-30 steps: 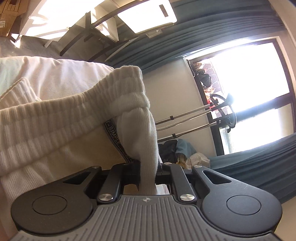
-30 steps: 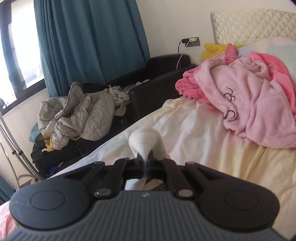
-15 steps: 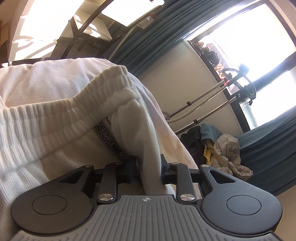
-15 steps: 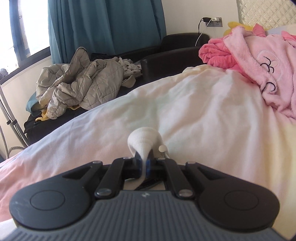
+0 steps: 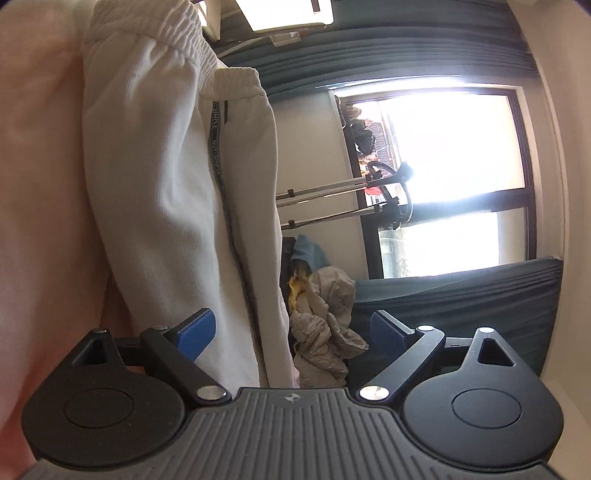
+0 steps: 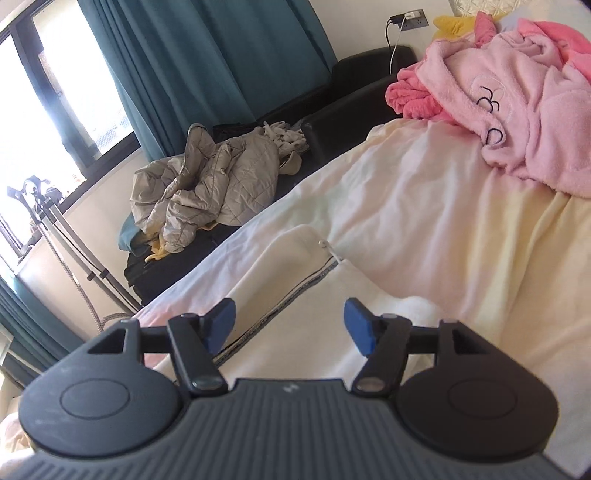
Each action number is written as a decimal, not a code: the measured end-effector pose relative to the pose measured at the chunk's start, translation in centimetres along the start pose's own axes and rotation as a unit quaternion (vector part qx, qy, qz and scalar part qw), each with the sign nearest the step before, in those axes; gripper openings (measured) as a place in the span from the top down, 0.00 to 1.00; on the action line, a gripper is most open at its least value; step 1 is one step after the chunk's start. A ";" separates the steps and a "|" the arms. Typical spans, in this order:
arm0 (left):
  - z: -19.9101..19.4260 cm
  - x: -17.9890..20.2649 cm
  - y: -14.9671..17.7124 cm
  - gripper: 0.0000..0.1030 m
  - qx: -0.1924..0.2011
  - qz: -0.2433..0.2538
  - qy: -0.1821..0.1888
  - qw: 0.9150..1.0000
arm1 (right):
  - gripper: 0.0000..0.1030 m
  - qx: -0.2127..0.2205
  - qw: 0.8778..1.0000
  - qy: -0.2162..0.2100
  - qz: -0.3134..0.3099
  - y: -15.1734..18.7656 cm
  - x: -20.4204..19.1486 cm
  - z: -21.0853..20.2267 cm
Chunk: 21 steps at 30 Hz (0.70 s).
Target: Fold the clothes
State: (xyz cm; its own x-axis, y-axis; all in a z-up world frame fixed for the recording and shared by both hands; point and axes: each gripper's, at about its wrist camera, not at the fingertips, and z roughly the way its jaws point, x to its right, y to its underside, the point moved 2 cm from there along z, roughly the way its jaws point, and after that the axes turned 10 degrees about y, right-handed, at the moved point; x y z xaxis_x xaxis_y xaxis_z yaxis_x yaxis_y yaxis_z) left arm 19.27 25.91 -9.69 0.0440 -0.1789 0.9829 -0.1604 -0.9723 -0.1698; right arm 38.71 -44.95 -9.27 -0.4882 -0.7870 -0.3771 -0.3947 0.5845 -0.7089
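- Left gripper [image 5: 291, 332]: its 2 blue-padded fingers [image 5: 195, 330] stand wide apart and are opening further. No pad presses on anything.
- White trousers [image 5: 177, 192]: in the left wrist view the garment lies on the bed [image 5: 40, 221], running ahead from between the fingers. It is closer to the left finger; the cloth passes just beside that pad, and whether it touches cannot be told.
- Waistband [image 5: 147, 26]: the gathered elastic end lies at the far end of the garment, well ahead of the left fingertips.
- Side stripe [image 5: 218, 155]: a dark printed tape runs down the trouser leg toward the gap between the left fingers.
- Right gripper [image 6: 290, 325]: its 2 fingers [image 6: 360, 328] are apart and opening. Nothing is clamped; white trouser cloth [image 6: 295, 295] lies flat on the bed below and ahead of the gap.
- Drawcord tip [image 6: 325, 245]: a thin white cord end lies on the bed sheet ahead of the right fingers, slightly toward the right finger's side.
- Dark seam line: it crosses the cloth diagonally, from near the left finger of the right gripper out toward the cord.
- Pink robe [image 6: 517, 110]: piled on the bed well ahead of, and beyond, the right finger.
- Beige quilted jacket [image 6: 210, 181]: heaped on a dark sofa [image 6: 354, 96] off the bed, well ahead of the left finger of the right gripper.
- Teal curtain [image 6: 207, 66]: hangs behind the sofa.
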 end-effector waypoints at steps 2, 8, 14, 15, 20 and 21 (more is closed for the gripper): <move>-0.6 -0.7 0.5 0.10 -0.006 -0.004 -0.034 0.999 | 0.32 -0.010 1.000 -0.014 0.010 0.8 0.4 -1.9; -1.8 -4.6 -0.8 0.10 -0.006 -0.062 -0.093 0.994 | 0.28 -0.059 0.997 -0.017 0.057 4.8 2.2 -3.4; 1.4 -5.9 -2.1 0.15 -0.023 -0.061 -0.100 0.993 | 0.28 -0.093 0.990 0.014 0.110 7.6 4.9 0.1; 2.2 -5.8 -2.2 0.16 -0.023 -0.047 -0.103 0.993 | 0.28 -0.091 0.990 0.012 0.111 7.9 5.1 0.8; 5.6 -5.5 -2.6 0.21 -0.012 0.023 -0.114 0.993 | 0.32 -0.002 0.993 -0.009 0.114 8.1 5.3 3.5; 5.9 -5.3 -2.7 0.28 -0.006 0.036 -0.118 0.992 | 0.34 0.004 0.992 -0.008 0.127 7.9 5.5 4.0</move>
State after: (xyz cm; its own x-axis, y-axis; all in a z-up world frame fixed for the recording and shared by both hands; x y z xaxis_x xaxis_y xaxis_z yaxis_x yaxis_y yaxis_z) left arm 25.33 28.60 -14.91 0.2623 -0.2786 0.9239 -0.1821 -0.9545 -0.2361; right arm 36.09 -45.43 -19.33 -0.5591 -0.6177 -0.5531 -0.2541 0.7627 -0.5948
